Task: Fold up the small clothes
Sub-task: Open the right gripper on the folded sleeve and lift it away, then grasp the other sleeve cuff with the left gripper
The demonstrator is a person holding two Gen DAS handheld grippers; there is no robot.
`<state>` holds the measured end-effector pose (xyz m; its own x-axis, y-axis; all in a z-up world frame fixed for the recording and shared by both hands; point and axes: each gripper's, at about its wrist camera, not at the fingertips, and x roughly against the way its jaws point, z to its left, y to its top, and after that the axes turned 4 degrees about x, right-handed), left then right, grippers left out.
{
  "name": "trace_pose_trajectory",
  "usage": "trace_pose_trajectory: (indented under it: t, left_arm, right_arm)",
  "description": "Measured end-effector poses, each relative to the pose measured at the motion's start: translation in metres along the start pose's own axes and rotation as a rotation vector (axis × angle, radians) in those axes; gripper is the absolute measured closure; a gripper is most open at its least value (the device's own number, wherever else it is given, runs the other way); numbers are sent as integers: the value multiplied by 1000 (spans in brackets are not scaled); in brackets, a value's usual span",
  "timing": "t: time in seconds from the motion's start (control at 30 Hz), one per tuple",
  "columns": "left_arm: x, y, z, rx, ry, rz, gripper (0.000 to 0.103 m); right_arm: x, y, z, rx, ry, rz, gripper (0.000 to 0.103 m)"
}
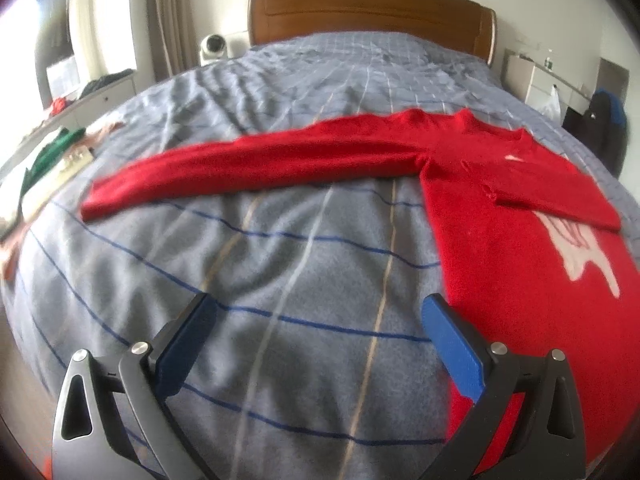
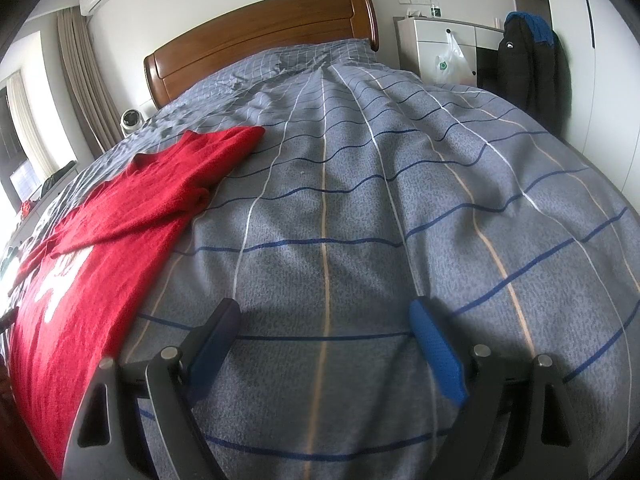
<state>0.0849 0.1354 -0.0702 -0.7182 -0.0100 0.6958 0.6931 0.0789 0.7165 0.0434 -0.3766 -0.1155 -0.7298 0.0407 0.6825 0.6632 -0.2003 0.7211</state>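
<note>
Bed: a wide bed under a grey-blue checked cover fills both views, with a wooden headboard at the far end.
Sweater: a red sweater lies flat on the cover with a white motif on its front. From the left wrist view it sits on the right; from the right wrist view, on the left.
Long sleeve: one sleeve stretches straight out across the cover toward the bed's left edge.
Folded sleeve: the other sleeve already lies across the chest.
Left hand-held gripper: the left hand-held gripper hovers above the cover, jaws spread wide with nothing between them; its right finger hangs over the sweater's near edge.
Right hand-held gripper: the right hand-held gripper also stands wide apart and empty over bare cover, just beside the sweater's side edge.
Step in hand: probably midway through the sleeve folds, with one sleeve in and one still out.
Next move: likely the left gripper must reach to the outstretched cuff, pinch it, and carry it across the body without dragging the chest out of shape.
Hidden: the hem is cut off below both views, and the motif is only partly seen.
Hard to make out: the clutter at the bed's left edge is blurred; green cloth and pale items, no more can be told.
</note>
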Motion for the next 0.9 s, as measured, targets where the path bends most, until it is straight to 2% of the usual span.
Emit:
trace_pose_trajectory:
  t: [0.1, 0.2, 0.3, 0.47, 0.57, 0.63, 0.67, 0.7, 0.77, 0.83, 0.9]
  left_arm:
    - [7, 16, 11, -13, 13, -30, 1]
    - [8, 39, 36, 22, 27, -40, 1]
    - [-1, 63, 81, 110, 55, -14, 1]
    - [-36, 93, 175, 346, 187, 42, 1]
    - [-61, 96, 208, 407, 250, 107, 6]
    - [-75, 95, 216, 420, 225, 141, 20]
    - [-81, 96, 217, 423, 208, 157, 35]
    - [-87, 96, 215, 423, 187, 171, 58]
    - [-89, 98, 210, 421, 192, 169, 94]
    - [-80, 106, 204, 436, 179, 129, 95]
    - [-60, 126, 184, 394, 156, 57, 96]
  right_arm:
    - [0, 0, 0, 1, -2, 1, 17]
    - [0, 0, 0, 1, -1, 0, 17]
    - [0, -1, 0, 0, 0, -1, 17]
    - [0, -1, -1, 0, 0, -3, 17]
    - [0, -1, 0, 1, -2, -2, 17]
    - [0, -1, 0, 3, -3, -1, 17]
    - [0, -1, 0, 4, -5, -1, 17]
    - [0, -1, 0, 6, -6, 0, 16]
    - [0, 0, 0, 9, -9, 0, 16]
    - [0, 0, 0, 11, -12, 2, 16]
    - [0, 0, 0, 11, -12, 1, 16]
